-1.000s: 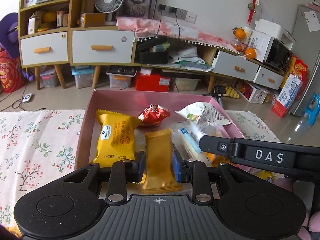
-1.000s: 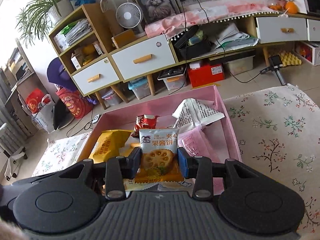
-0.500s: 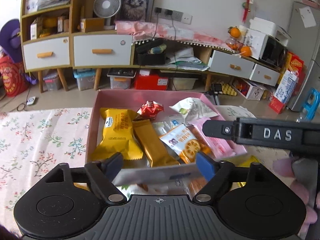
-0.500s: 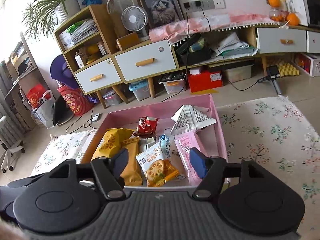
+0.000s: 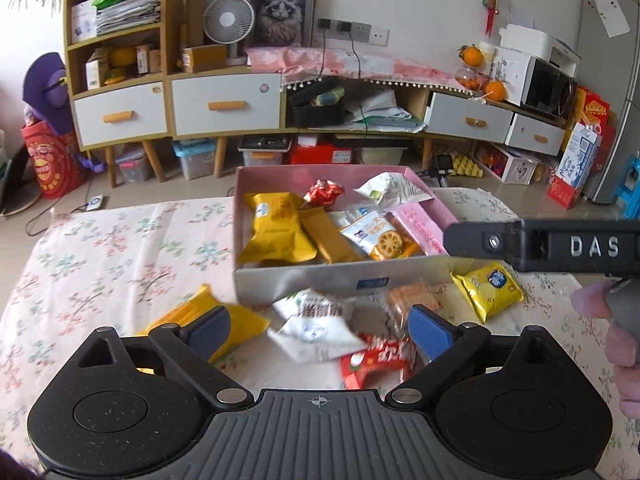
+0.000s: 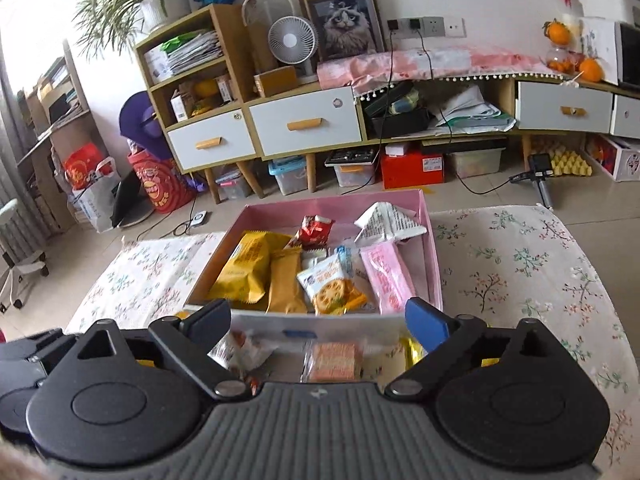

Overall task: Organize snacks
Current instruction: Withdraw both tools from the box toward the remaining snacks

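Both grippers' jaws just opened, nothing between. Left gripper hovers over white snack packet, nearer than right gripper; pink box beyond.

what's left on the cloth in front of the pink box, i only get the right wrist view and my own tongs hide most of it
observer: at least five loose packets show in the left wrist view, all on the cloth on the near side of the pink box.
operator: which one sits farthest out
observer: a long yellow packet at the left end of the row in that view, partly behind the left tongs.
operator: is the left tongs holding anything
observer: no, its jaws have just been opening and stand wide with nothing gripped.
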The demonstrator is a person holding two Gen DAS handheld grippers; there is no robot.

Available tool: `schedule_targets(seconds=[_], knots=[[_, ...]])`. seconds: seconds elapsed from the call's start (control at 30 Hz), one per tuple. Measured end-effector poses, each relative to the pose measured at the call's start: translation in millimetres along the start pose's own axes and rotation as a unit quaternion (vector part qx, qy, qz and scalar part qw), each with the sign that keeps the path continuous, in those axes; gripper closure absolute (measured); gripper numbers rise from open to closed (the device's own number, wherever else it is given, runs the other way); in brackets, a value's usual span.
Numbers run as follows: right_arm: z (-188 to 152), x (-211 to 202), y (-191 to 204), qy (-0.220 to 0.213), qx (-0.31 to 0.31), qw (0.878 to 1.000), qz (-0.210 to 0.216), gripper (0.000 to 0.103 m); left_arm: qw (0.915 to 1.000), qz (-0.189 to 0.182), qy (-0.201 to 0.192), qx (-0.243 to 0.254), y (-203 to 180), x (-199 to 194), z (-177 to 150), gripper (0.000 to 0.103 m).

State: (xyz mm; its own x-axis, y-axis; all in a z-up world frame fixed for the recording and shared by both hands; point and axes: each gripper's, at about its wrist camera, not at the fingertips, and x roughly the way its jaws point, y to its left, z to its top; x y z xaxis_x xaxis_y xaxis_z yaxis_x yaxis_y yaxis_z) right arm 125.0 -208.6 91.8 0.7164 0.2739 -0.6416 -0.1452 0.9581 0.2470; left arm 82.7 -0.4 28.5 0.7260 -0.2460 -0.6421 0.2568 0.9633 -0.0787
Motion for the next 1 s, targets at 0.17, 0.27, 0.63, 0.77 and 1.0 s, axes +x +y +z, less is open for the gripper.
schedule_targets(seconds=[0.17,0.27,0.63,0.77,1.0], knots=[[-10.8,-7.6,5.7,0.004,-0.019,1.000,-0.007,0.005,0.9999,0.009,0.004,-0.001,6.8,-12.6,-12.7,0.004],[-18.6,-9.6,7.1,0.008,-0.030,0.999,-0.010,0.003,0.9999,0.011,0.007,0.000,14.2,-17.6,-24.0,0.003],[-54.2,-5.3,6.0,0.021,-0.105,0.994,-0.006,0.000,0.9989,0.037,0.019,0.023,54.9,-20.5,-58.8,0.003],[-64.2,-3.1,3.1,0.029,-0.120,0.992,-0.013,0.000,0.9986,0.047,0.007,0.022,70.3,-21.8,-65.8,0.003],[-70.5,-3.9,6.4,0.015,-0.149,0.989,0.004,0.000,0.9977,0.041,-0.025,0.047,89.0,-9.3,-70.1,0.002]])
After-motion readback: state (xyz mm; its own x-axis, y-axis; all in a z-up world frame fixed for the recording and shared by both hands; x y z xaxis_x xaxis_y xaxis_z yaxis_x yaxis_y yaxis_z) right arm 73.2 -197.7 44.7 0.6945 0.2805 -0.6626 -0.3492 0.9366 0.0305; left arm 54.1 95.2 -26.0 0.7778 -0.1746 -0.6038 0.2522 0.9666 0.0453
